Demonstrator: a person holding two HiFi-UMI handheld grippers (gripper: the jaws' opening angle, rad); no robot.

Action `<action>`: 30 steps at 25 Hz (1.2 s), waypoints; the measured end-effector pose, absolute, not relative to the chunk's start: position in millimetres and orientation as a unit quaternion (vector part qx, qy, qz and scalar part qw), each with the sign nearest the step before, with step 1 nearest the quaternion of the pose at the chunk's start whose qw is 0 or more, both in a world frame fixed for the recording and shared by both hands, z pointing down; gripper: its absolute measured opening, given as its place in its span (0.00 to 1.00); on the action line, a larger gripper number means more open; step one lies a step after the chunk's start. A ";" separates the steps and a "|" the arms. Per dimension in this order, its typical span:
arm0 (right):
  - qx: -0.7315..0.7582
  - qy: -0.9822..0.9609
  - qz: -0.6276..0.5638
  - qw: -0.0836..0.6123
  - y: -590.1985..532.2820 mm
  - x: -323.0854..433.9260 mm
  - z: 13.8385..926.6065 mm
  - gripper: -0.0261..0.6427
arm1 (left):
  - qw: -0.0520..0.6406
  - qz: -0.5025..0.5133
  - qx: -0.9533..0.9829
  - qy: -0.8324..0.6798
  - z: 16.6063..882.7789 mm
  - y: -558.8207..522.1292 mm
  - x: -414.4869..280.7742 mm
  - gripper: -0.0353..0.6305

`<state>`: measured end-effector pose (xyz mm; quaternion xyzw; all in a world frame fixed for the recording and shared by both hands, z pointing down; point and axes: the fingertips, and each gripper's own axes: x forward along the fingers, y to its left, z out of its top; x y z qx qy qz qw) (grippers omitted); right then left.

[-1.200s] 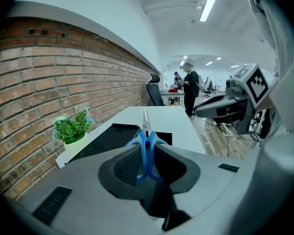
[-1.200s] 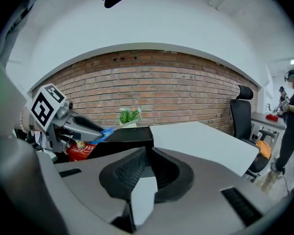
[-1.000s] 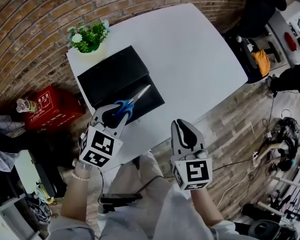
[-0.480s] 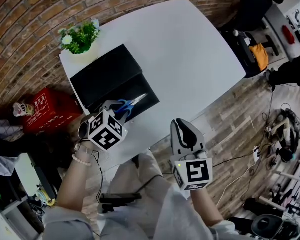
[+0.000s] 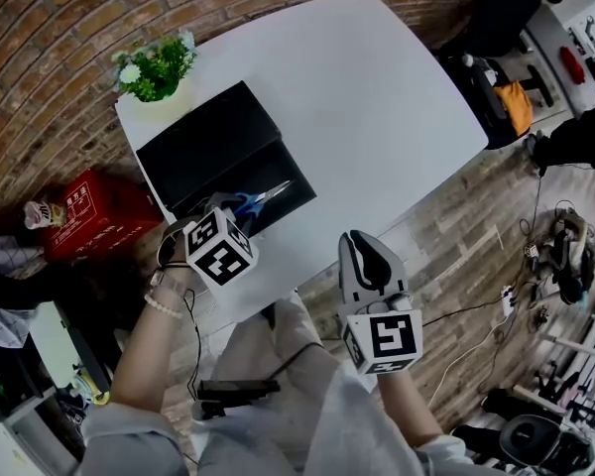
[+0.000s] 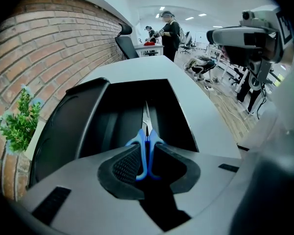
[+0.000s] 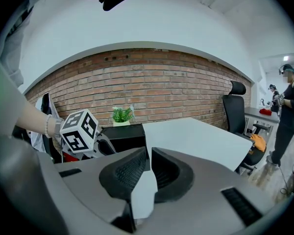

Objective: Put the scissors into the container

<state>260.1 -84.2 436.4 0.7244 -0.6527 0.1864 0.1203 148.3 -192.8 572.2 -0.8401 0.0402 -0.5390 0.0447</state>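
Closest to the person, the right gripper (image 5: 363, 241) hangs over the near edge of the white table (image 5: 377, 107). Its jaws are pressed together and nothing is between them. The marker cube faces up to the head camera.

A little further and to the left, the left gripper (image 5: 230, 214) points steeply down. The wrist above it wears a bead bracelet (image 5: 163, 305). Its jaws pinch the scissors (image 6: 146, 148) by the blue handles – the ribbed pads lie against both loops. The steel blades are closed and point away from the gripper.

The scissors hang over the container (image 5: 283, 165), a black box at the table's left corner. Its lid (image 5: 203, 139) is folded back on the far side. The blades reach above the open compartment, along its length. Whether the tip touches the bottom, I cannot tell.

Behind the lid a small green plant (image 5: 155, 65) with pale flowers stands in a light pot, at the far corner of the table. Beyond it is the brick wall (image 5: 50, 38), and a red crate (image 5: 87, 212) stands on the floor below. In the right gripper view a black office chair (image 7: 234, 106) stands past the table – and further back a person (image 7: 287, 106) at a desk.
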 end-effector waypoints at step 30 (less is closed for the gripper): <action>0.692 -0.706 0.109 0.100 -107.6 194.7 354.1 0.13 | 0.058 -0.312 -0.920 0.231 396.2 -213.0 105.1 0.09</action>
